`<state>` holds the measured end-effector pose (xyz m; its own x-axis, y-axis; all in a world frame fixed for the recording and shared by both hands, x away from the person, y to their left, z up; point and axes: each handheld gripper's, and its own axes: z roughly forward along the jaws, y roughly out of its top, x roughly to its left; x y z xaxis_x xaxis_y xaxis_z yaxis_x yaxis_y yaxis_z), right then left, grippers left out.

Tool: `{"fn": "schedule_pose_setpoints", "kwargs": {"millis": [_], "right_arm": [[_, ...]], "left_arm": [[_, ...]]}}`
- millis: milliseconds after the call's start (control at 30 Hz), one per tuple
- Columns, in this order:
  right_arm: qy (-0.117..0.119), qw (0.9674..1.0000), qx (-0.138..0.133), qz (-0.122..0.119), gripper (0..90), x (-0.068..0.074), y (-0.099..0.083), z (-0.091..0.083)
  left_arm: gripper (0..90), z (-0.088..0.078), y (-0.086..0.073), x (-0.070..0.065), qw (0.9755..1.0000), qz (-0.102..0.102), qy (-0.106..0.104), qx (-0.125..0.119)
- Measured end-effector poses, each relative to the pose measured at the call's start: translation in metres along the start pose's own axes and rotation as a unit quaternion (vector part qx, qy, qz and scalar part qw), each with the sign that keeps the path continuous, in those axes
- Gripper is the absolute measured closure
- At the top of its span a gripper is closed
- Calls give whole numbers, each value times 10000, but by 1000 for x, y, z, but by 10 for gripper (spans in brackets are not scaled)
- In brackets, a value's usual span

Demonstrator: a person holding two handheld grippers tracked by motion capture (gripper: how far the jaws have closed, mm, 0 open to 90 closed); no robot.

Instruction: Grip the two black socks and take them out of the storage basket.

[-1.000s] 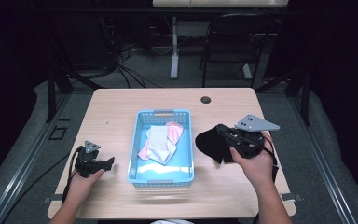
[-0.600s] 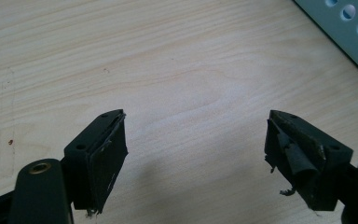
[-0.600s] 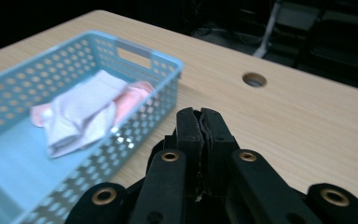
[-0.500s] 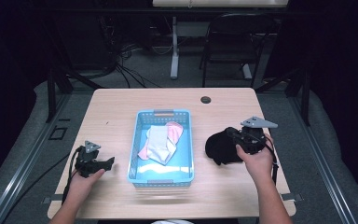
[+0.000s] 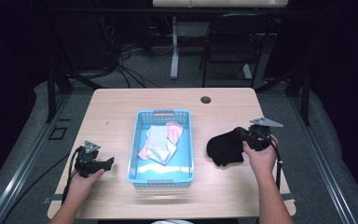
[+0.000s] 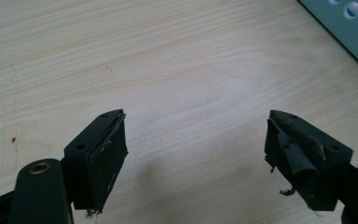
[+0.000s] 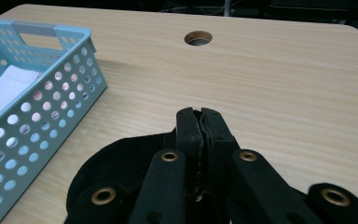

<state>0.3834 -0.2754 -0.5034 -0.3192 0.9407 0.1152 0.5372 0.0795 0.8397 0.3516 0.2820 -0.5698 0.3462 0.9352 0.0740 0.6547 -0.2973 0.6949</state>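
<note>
Black cloth (image 5: 223,149) pinched in right gripper (image 5: 242,136), low on table (image 5: 121,107).
Left gripper (image 5: 106,163) rests with fingers apart; basket (image 5: 163,114) holds white and pink cloths (image 5: 161,142).

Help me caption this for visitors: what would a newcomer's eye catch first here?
Probably the light blue basket at the table's middle, with white and pink cloths inside. Next, the black cloth to its right, pinched in the shut right gripper. The left gripper rests open at the table's left.

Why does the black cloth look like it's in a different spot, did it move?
Yes. The black cloth, clamped in the right tool, has come down onto the table and shifted away from the blue basket, toward the right edge.
</note>
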Motion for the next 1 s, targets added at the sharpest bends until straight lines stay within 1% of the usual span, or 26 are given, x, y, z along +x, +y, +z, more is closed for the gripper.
{"fn": "schedule_pose_setpoints", "kwargs": {"millis": [33, 100, 133, 200, 233, 367, 433, 500, 700, 800, 833, 900, 933, 967, 1000], "right_arm": [[-29, 10000, -23, 38, 866, -1, -1, 0], [-19, 10000, 10, 35, 858, -2, -1, 1], [-17, 10000, 10, 51, 838, -2, -2, 1], [-59, 10000, 18, 64, 756, -2, -3, 2], [-82, 10000, -3, 53, 735, -1, -3, 3], [-231, 9997, -27, -87, 635, 2, -4, 2], [-253, 9995, -52, -154, 623, 4, -4, 2], [-267, 9994, -15, -200, 615, 6, -4, 2], [-198, 9990, 23, -392, 580, 16, -5, 3], [-58, 9990, 27, -442, 560, 24, -7, 3], [21, 9990, 33, -456, 557, 27, -8, 4], [137, 9985, 103, -514, 550, 32, -10, 5], [173, 9980, 141, -596, 549, 36, -11, 7], [156, 9975, 175, -672, 547, 39, -12, 8], [174, 9972, 200, -706, 543, 42, -13, 9]], "left_arm": [[208, 0, 0, 0, 10000, 9, -4, -2], [208, 0, 0, 0, 10000, 18, -7, -1], [208, 0, 0, 0, 10000, 7, -11, -5], [208, 0, 0, 0, 10000, 22, -12, -5], [208, 0, 0, 0, 10000, 14, -14, -3], [208, 0, 0, 0, 10000, 16, -13, -14], [208, 0, 0, 1, 10000, 12, -14, -17], [208, 0, 0, 1, 10000, 19, -13, -10], [208, -1, -1, 1, 10000, 4, -8, -25], [208, -1, 0, 1, 10000, -6, -11, -17], [208, -1, -1, 1, 10000, -2, -12, -11], [208, -1, -1, 1, 10000, -2, -14, -14], [208, -1, 0, 1, 10000, -4, -12, -14], [209, -1, 0, 1, 10000, -4, -11, -17], [208, -1, 0, 1, 10000, 4, -14, -16]]}}
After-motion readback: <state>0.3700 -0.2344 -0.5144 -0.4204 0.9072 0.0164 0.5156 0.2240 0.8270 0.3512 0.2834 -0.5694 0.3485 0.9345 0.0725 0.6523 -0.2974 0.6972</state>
